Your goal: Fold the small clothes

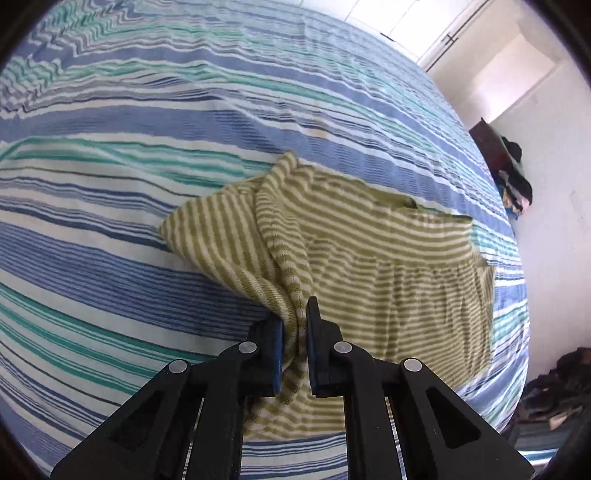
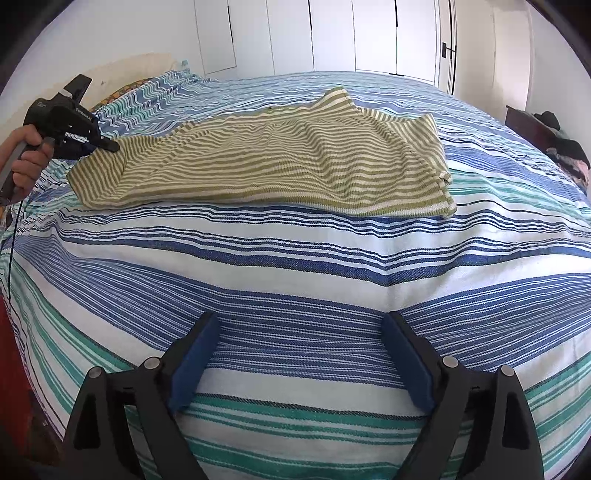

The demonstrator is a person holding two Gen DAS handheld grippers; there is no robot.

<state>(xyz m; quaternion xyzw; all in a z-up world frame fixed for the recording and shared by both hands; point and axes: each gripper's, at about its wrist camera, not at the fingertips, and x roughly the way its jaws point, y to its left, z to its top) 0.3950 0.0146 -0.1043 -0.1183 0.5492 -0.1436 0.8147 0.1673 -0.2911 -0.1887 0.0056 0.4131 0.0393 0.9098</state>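
Note:
A small green-and-cream striped garment (image 2: 280, 162) lies spread on the striped bedspread (image 2: 295, 266). In the left wrist view my left gripper (image 1: 295, 317) is shut on a bunched edge of the garment (image 1: 369, 258), lifting a fold of it. The left gripper also shows in the right wrist view (image 2: 107, 146), held by a hand at the garment's left end. My right gripper (image 2: 299, 328) is open and empty, low over the bedspread in front of the garment.
The bed's right edge (image 1: 517, 258) drops to a white wall. A dark pile of clothes (image 1: 513, 177) sits beyond it, also seen in the right wrist view (image 2: 561, 147). White wardrobe doors (image 2: 332, 33) stand behind the bed.

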